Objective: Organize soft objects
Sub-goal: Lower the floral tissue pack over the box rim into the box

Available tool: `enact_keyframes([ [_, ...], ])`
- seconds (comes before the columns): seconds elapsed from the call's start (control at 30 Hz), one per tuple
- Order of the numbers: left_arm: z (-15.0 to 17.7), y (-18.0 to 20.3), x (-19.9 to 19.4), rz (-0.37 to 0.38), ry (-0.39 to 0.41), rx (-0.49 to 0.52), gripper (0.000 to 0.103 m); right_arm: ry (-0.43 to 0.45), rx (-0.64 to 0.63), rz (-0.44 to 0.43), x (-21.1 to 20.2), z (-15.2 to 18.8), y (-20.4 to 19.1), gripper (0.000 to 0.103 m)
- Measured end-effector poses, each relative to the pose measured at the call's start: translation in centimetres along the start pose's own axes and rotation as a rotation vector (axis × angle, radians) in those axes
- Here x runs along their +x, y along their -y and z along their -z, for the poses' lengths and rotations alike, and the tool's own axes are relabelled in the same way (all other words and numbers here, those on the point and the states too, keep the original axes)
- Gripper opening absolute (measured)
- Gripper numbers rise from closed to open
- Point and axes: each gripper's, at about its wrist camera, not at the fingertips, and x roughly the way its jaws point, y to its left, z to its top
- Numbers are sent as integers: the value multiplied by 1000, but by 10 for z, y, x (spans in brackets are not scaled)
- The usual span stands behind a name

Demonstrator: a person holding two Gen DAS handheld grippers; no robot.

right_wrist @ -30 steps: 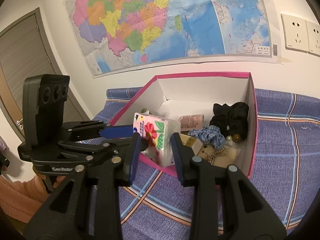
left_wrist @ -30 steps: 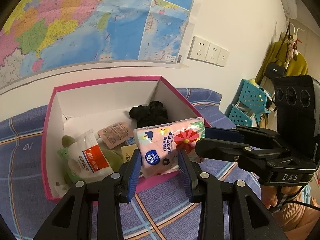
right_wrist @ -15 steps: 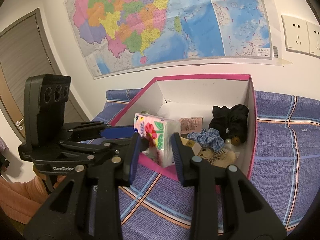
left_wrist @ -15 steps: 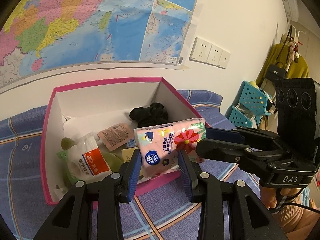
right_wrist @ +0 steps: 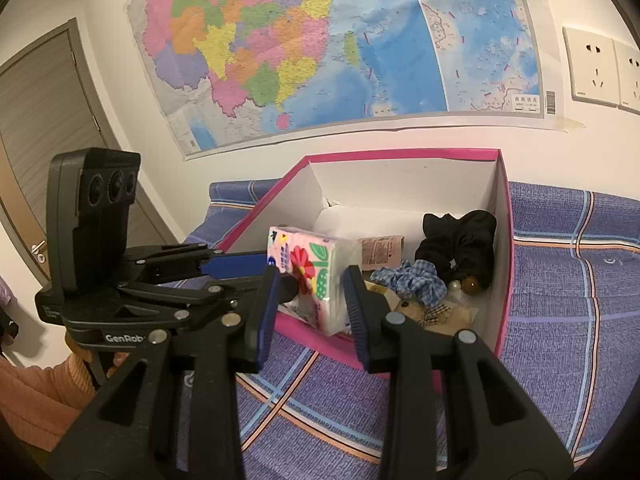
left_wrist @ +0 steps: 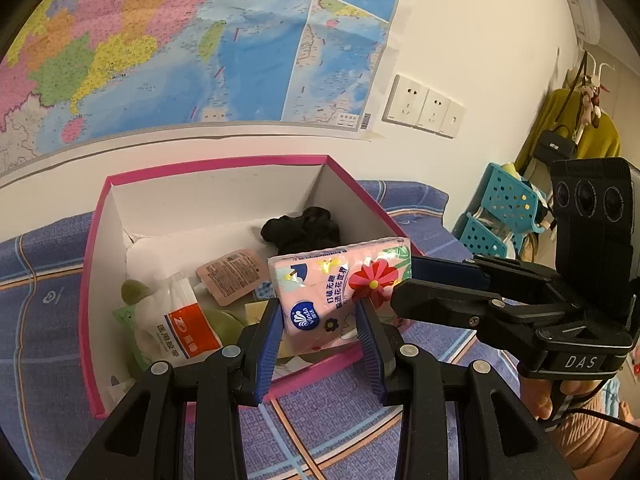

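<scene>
Tissues in a pink flowered pack (left_wrist: 340, 288) hang above the near edge of the pink box (left_wrist: 216, 162), held from two sides at once. The left gripper (left_wrist: 318, 316) is clamped on the pack's lower end, its blue pads (left_wrist: 269, 332) pressing the wrapper on either side of the round blue logo. The right gripper (right_wrist: 310, 300) comes in from the other side and is closed on the opposite end, where a red flower is printed; in the left wrist view its black fingers (left_wrist: 436, 304) reach across to that end. The pack (right_wrist: 310, 264) sits tilted, one corner raised toward the box's right wall.

Inside the box lie other soft things: a black scrunchie (left_wrist: 302, 230) in the far right corner, a blue checked scrunchie (right_wrist: 412, 282) just in front of it, a brown sachet (left_wrist: 232, 276) near the middle, a white bag with an orange label (left_wrist: 182, 320) toward the left wall, and something green (left_wrist: 132, 292) partly under that bag. A small bear-like toy (right_wrist: 416, 310) lies near the front right, partly hidden by the right gripper's finger.

The box rests on a purple checked cloth (right_wrist: 568, 280). A coloured map (right_wrist: 320, 40) and white wall sockets (left_wrist: 424, 106) hang on the wall behind. A person's hand (left_wrist: 536, 396) grips the handle of the right gripper.
</scene>
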Motion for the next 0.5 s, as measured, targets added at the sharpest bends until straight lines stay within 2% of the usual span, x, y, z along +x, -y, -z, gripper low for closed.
enact_keyframes([
  [0.5,-4,-4,4,-4,-2,-7,36,-4,0,9,5,-4,1,36],
])
